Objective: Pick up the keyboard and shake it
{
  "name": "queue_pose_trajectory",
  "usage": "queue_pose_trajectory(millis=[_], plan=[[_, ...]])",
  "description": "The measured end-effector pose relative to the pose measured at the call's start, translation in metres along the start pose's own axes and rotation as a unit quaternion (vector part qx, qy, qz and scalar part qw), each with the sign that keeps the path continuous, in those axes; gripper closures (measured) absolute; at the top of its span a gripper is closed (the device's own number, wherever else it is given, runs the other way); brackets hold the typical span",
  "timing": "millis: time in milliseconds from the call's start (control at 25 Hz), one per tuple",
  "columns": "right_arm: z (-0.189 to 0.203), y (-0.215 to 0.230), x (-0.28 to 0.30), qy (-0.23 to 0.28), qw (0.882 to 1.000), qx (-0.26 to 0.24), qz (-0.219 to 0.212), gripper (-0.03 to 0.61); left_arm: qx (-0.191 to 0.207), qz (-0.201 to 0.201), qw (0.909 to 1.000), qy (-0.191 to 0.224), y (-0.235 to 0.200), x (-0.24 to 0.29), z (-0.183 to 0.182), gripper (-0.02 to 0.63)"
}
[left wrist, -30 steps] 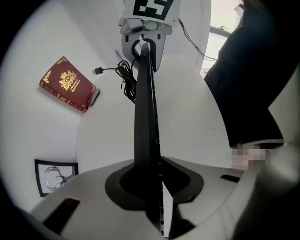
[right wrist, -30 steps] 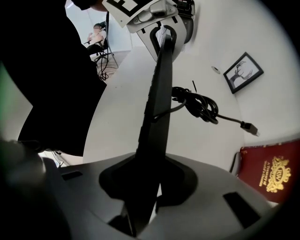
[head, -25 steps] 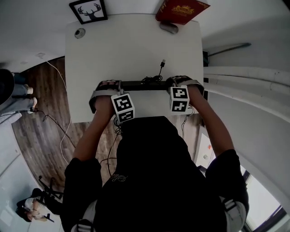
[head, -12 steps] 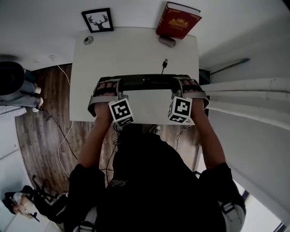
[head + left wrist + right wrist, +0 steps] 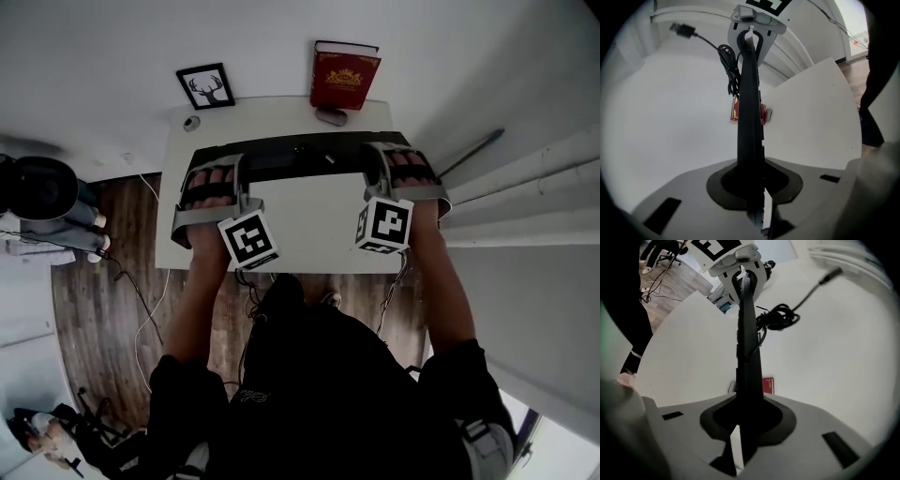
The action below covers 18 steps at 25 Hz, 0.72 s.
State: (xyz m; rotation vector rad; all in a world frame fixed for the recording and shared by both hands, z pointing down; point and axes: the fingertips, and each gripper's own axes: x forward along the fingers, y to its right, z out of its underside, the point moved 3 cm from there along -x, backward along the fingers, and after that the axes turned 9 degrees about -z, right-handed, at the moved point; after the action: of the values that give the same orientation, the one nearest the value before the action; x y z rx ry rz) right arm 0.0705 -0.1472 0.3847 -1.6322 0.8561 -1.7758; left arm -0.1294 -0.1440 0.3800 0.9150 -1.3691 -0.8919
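We hold the black keyboard (image 5: 300,157) up off the white table (image 5: 309,225), stretched between our two grippers. The left gripper (image 5: 211,178) has its jaws drawn narrow onto the keyboard's left end, pads pressed on the thin body, which we see edge-on running away to the other gripper. The right gripper (image 5: 405,169) clamps the right end the same way; its jaws have just been closing, with the keyboard between them. The keyboard's cable (image 5: 729,65) hangs off it in a loose bundle, its plug (image 5: 683,31) free in the air. At the far edge of the table stand a red book (image 5: 344,75) and a framed deer picture (image 5: 206,86), with a small grey thing (image 5: 330,116) lying just in front of the book
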Motion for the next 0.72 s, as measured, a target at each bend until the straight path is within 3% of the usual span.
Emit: queue_pose_trajectory(millis=[360,480,720], plan=[[-0.015,0.013,-0.064,0.046,0.997,-0.056,0.032,0.489,-0.010,-0.033,0.9992,-0.019,-0.026,0.002,0.006,0.541],[-0.015,0.025,-0.082,0.036,0.995,-0.073,0.063,0.482,-0.016,-0.042,0.9989,-0.013,-0.042,0.000,0.003,0.540],[0.002,0.039,-0.092,0.029,0.994,-0.059,0.089,0.480,-0.034,-0.050,0.9981,0.012,-0.068,-0.004,-0.012,0.537]])
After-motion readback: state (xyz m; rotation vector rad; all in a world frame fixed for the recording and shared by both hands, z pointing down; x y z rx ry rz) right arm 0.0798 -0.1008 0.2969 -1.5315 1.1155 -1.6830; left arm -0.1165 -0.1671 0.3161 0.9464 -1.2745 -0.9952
